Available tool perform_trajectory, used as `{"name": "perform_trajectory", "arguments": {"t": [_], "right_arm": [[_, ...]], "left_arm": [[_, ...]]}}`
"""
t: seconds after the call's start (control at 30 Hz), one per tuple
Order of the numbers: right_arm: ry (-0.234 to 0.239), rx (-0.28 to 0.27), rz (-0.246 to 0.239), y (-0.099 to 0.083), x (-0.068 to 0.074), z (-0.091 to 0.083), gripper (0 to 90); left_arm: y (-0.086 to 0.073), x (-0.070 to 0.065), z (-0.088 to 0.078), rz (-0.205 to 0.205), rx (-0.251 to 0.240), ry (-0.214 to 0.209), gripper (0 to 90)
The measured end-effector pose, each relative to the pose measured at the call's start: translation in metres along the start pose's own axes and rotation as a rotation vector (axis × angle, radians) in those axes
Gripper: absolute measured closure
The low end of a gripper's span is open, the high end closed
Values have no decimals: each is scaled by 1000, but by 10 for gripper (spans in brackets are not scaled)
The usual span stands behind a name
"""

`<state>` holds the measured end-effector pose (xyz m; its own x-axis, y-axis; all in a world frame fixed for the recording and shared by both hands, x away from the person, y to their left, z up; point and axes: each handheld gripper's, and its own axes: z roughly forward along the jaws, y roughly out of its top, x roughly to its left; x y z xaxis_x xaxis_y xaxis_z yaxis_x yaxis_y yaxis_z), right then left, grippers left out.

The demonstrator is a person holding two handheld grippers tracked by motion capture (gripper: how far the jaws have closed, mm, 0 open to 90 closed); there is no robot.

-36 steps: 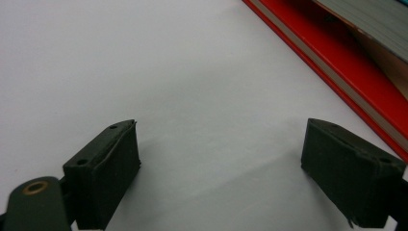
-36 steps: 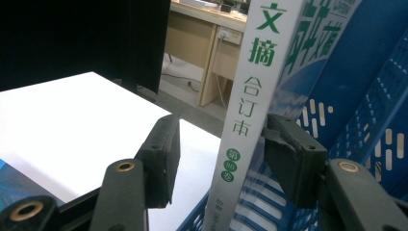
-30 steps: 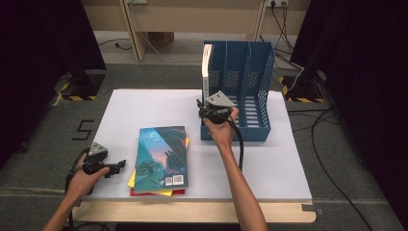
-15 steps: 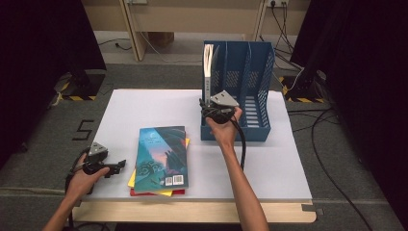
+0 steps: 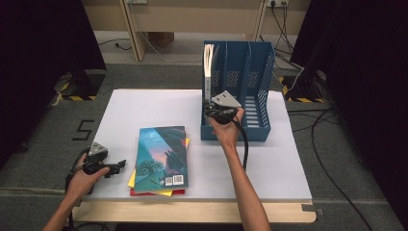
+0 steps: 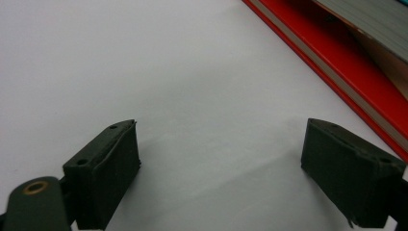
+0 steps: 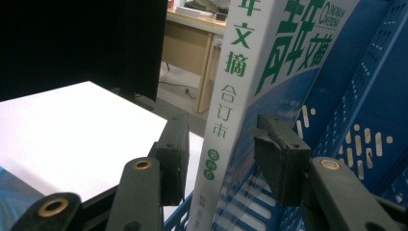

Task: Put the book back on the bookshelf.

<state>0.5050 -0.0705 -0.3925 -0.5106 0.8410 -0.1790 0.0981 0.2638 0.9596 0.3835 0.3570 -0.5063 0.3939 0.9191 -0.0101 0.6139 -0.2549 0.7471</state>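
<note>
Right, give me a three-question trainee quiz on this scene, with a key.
1. True or false: the white book stands in the blue rack's rightmost compartment.
2. The top book of the flat stack is: A teal, B red, C yellow.
3. What is between the right gripper's jaws?
Key: 1 false, leftmost. 2 A. 3 The white book's spine; the jaws have just been closing around it.

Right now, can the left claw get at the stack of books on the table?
Probably yes. The left claw sits open just beside the stack of books, aimed toward it, with bare table between and the red bottom book close ahead.
</note>
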Motion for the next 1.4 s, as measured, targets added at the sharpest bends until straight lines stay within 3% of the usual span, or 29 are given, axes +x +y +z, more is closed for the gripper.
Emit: {"name": "perform_trajectory", "arguments": {"t": [0.2,0.3,0.77,1.0,1.23,1.4], "right_arm": [[16,8,-25,0,1,-4,605],[11,15,-32,-2,0,-5,578],[35,17,23,-16,-9,-30,504],[37,23,17,-15,-7,-37,503],[63,41,53,-19,-3,-42,479],[70,45,53,-21,0,-48,449]], "left_arm": [[0,0,0,0,0,0,123],[0,0,0,0,0,0,123],[0,0,0,0,0,0,123],[0,0,0,1,-1,0,123],[0,0,0,2,-3,1,124],[0,0,0,3,-4,3,125]]}}
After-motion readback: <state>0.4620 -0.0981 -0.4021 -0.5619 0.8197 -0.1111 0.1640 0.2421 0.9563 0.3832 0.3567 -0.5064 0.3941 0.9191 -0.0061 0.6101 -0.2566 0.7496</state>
